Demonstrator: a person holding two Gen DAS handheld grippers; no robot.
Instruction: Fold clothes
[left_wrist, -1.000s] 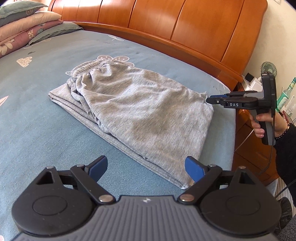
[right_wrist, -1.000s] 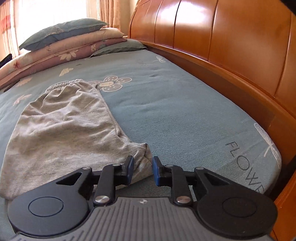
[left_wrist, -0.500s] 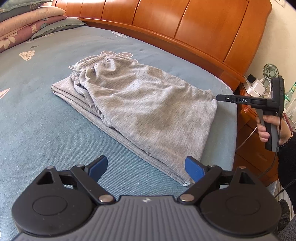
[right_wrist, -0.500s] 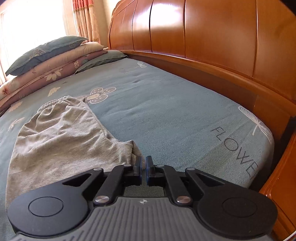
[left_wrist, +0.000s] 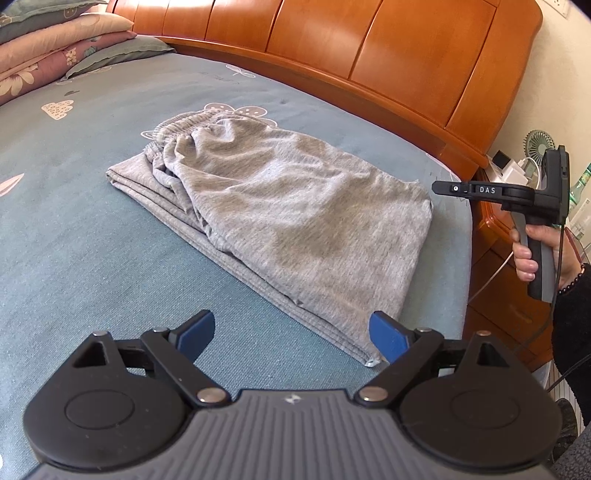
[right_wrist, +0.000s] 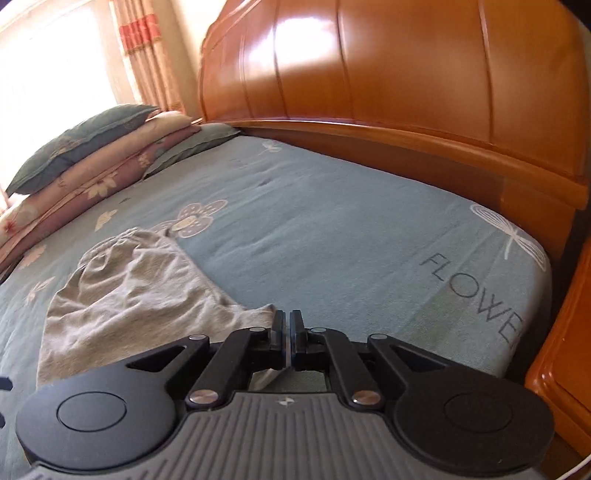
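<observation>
Left gripper (left_wrist: 291, 332) fingers wide, frame bottom, above the bed (left_wrist: 92, 229); right gripper (right_wrist: 287, 325) fingers pressed together, empty, clear of grey shorts (left_wrist: 288, 218) mid-frame.

trousers (left_wrist: 280, 218) on bed (left_wrist: 92, 229) | pillows (right_wrist: 85, 162) stacked at far end | headboard (left_wrist: 369, 55) behind trousers

Before me spreads a blue-green bedsheet printed with pale flowers (left_wrist: 110, 229), bounded along its far edge by a glossy orange wooden headboard (left_wrist: 369, 48). Stacked floral pillows (right_wrist: 81, 166) fill the far corner below sunlit peach curtains (right_wrist: 147, 55). Cream wall (left_wrist: 554, 92) rises at my right.
</observation>
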